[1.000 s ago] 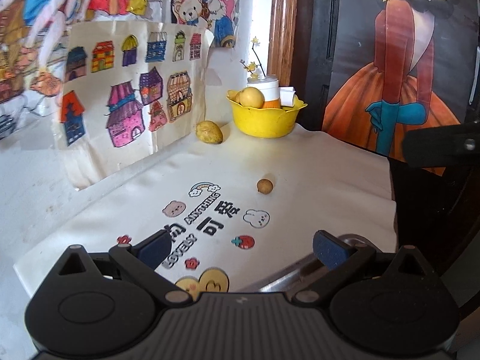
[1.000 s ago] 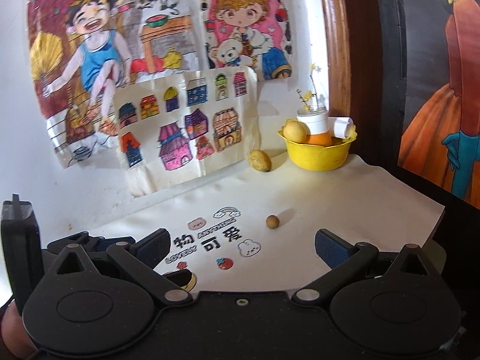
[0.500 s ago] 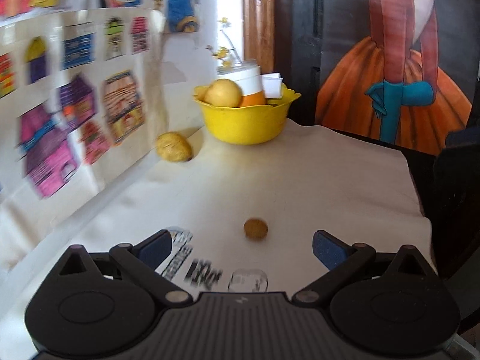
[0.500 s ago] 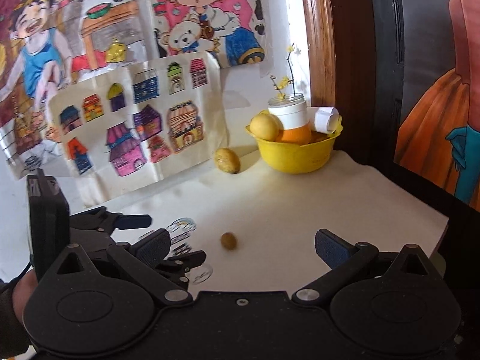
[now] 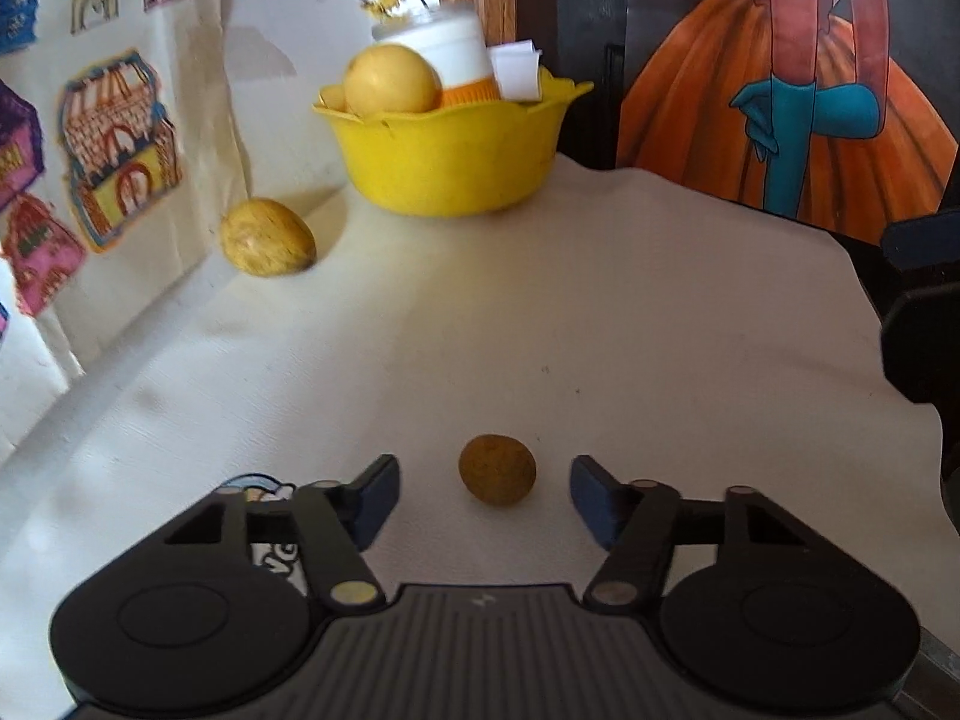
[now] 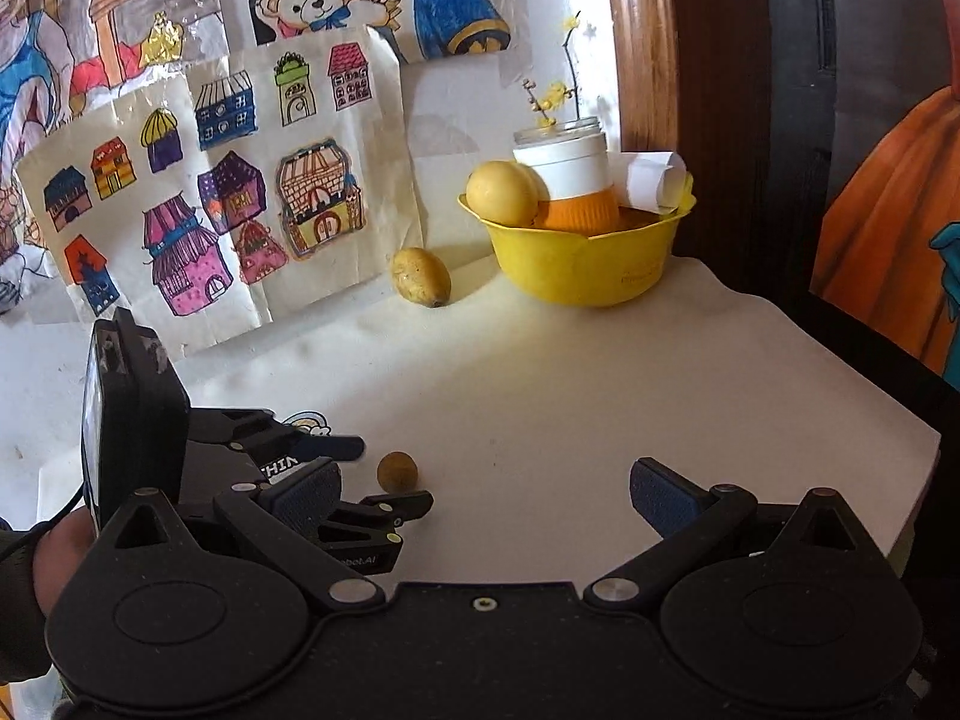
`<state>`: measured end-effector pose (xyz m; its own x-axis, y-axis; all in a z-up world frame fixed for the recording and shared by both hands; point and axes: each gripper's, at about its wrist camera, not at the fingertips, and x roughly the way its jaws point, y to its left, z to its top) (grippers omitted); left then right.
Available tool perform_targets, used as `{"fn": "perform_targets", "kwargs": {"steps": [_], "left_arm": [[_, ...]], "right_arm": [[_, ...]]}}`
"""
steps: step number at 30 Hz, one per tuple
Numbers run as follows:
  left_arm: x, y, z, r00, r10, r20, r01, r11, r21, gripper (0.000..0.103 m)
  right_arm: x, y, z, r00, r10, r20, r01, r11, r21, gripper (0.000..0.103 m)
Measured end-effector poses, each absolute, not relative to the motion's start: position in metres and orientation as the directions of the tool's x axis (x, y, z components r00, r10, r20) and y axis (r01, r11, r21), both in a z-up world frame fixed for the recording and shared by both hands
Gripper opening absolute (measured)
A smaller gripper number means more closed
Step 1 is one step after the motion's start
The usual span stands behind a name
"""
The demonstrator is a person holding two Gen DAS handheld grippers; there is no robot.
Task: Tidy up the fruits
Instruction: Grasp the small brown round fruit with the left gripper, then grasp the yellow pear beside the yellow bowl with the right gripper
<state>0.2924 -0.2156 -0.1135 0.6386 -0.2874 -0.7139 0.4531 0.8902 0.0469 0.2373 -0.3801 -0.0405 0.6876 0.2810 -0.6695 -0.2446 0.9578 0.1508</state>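
Small brown fruit (image 5: pixel 497 468) sits on the white cloth (image 5: pixel 600 312), near its front edge, directly between the L gripper (image 5: pixel 483 498) fingers. Jaws closing on it, but a gap shows each side of the fruit; pads not touching yet. From the R wrist view the same fruit (image 6: pixel 396 471) lies just ahead of the L gripper's (image 6: pixel 384 477) tips, w/ nothing between pads and fruit.

R gripper (image 6: pixel 483 495) hangs off to the side, fingers spread wide, nothing between them, only bare cloth below. Person's hand (image 6: pixel 57 558) shows at the left edge of that view, behind the L gripper body.

Further back, a larger yellow-brown fruit (image 5: pixel 267 235) lies on the cloth next to the wall, just beside the house drawings (image 5: pixel 114 144) and left of the bowl (image 5: pixel 450 150), apart from it. Bowl is yellow, scalloped rim, at the far back by the wooden frame (image 6: pixel 642 42). In the bowl: a round yellow fruit (image 5: pixel 390 81) at left, a white-and-orange jar (image 5: pixel 456 60) w/ a thin flowered twig (image 6: pixel 561 90), and a rolled paper (image 5: pixel 516 69) at right. Bowl looks crowded; jar and paper take most of the centre and right.

Path from small fruit to bowl: open cloth. A sticker (image 5: pixel 258 489) on the cloth peeks out under the L finger. Right of the table hangs a poster w/ an orange skirt (image 5: pixel 780 120).
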Motion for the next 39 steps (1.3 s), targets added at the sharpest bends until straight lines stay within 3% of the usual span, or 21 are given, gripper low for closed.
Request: {"fn": "perform_targets", "kwargs": {"steps": [7,12,23,29,39], "left_arm": [[0.295,-0.217,-0.119,0.64,-0.303,-0.707,0.477,0.877,0.056,0.055],[0.295,-0.218,-0.118,0.645,-0.315,-0.696,0.496,0.866,0.067,0.031],[0.292,-0.206,-0.116,0.643,-0.313,-0.699,0.491,0.869,0.062,0.03],[0.289,-0.173,-0.115,0.658,-0.275,-0.701,0.429,0.902,0.049,0.03],[0.289,-0.126,-0.11,0.679,-0.225,-0.699,0.328,0.945,0.014,0.03]], "right_arm": [[0.247,-0.38,-0.049,0.677,0.285,-0.678,-0.246,0.957,0.156,0.102],[0.252,-0.381,-0.053,0.674,0.282,-0.683,-0.24,0.958,0.159,0.102],[0.279,-0.341,-0.055,0.631,0.305,-0.713,-0.377,0.924,0.062,0.102],[0.332,-0.296,-0.056,0.589,0.382,-0.712,-0.546,0.838,-0.002,0.102],[0.41,-0.218,-0.093,0.587,0.455,-0.67,-0.675,0.731,-0.095,0.102]]}}
